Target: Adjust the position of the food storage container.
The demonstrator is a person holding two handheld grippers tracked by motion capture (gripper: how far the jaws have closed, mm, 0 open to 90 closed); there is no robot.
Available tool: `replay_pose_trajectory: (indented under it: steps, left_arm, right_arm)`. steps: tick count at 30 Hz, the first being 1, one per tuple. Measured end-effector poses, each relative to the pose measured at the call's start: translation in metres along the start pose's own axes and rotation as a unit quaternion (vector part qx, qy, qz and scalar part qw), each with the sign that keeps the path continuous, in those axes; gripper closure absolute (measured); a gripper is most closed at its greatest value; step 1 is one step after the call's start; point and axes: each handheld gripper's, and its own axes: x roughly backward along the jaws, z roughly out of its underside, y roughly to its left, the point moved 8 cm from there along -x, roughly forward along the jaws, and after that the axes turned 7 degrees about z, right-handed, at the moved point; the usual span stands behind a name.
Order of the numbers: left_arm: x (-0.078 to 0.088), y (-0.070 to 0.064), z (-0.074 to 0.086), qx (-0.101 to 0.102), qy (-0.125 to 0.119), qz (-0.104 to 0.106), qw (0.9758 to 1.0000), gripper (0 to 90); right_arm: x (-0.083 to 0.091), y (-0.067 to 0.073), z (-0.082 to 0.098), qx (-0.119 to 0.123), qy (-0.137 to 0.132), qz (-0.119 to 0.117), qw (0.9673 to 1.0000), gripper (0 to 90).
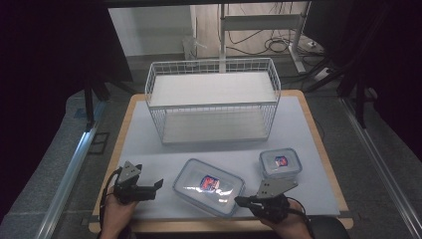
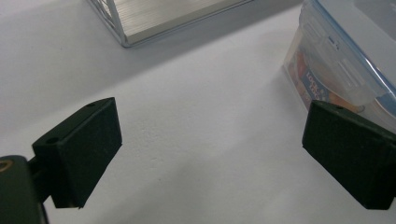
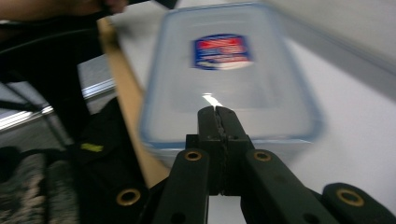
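White table (image 1: 298,124): large container (image 1: 209,186) just beyond right fingers (image 3: 208,122).

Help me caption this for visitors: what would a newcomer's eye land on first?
The white wire rack stands at the table's far middle. In front of it lie two clear lidded boxes: the large box near the front edge, the small box to its right. The left gripper holds its jaws wide open beside the large box, and the right gripper points at it, jaws shut with nothing between them.
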Motion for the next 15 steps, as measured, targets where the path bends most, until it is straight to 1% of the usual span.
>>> replay_pose_trajectory:
  steps: [1,2,3,4,5,7,8,10,11,12,13,14,15]
  left_arm:
    - [0.0,0.0,0.0,0.001,-0.001,0.0,1.0,4.7]
    - [0.0,0.0,0.0,0.001,-0.001,0.0,1.0,4.7]
    - [0.0,0.0,0.0,0.001,-0.002,0.0,1.0,4.7]
    - [0.0,0.0,0.0,0.001,-0.002,0.0,1.0,4.7]
    - [0.0,0.0,0.0,0.0,-0.002,0.0,1.0,4.7]
    - [0.0,0.0,0.0,0.0,-0.001,-0.001,1.0,4.7]
    - [0.0,0.0,0.0,0.0,-0.001,-0.001,1.0,4.7]
    - [0.0,0.0,0.0,0.0,-0.002,-0.001,1.0,4.7]
    - [0.0,0.0,0.0,0.0,-0.001,0.0,1.0,4.7]
    - [0.0,0.0,0.0,0.0,-0.001,0.0,1.0,4.7]
    - [0.0,0.0,0.0,0.0,-0.001,0.0,1.0,4.7]
    - [0.0,0.0,0.0,0.0,-0.001,0.0,1.0,4.7]
    - [0.0,0.0,0.0,0.0,-0.001,0.001,1.0,4.7]
  right_arm:
    - [-0.003,0.007,0.0,0.001,0.001,-0.013,0.9999,90.0]
    - [-0.003,0.007,0.0,0.001,0.001,-0.013,0.9999,90.0]
    - [-0.004,0.011,0.0,0.003,0.001,-0.02,0.9998,90.0]
    - [-0.008,0.018,0.001,0.009,0.006,-0.03,0.9995,90.0]
    - [-0.011,0.028,0.001,0.015,0.008,-0.046,0.9988,90.0]
    - [-0.012,0.03,0.001,0.017,0.008,-0.049,0.9986,90.0]
    - [-0.015,0.036,0.001,0.022,0.01,-0.058,0.998,90.0]
    - [-0.018,0.043,0.003,0.026,0.015,-0.067,0.9973,90.0]
    - [-0.022,0.048,0.006,0.033,0.025,-0.076,0.9963,90.0]
    - [-0.022,0.048,0.006,0.033,0.025,-0.076,0.9963,90.0]
    - [-0.026,0.051,0.009,0.042,0.036,-0.078,0.9954,90.0]
    - [-0.026,0.051,0.009,0.042,0.036,-0.078,0.9954,90.0]
    - [-0.029,0.052,0.012,0.055,0.045,-0.075,0.9946,90.0]
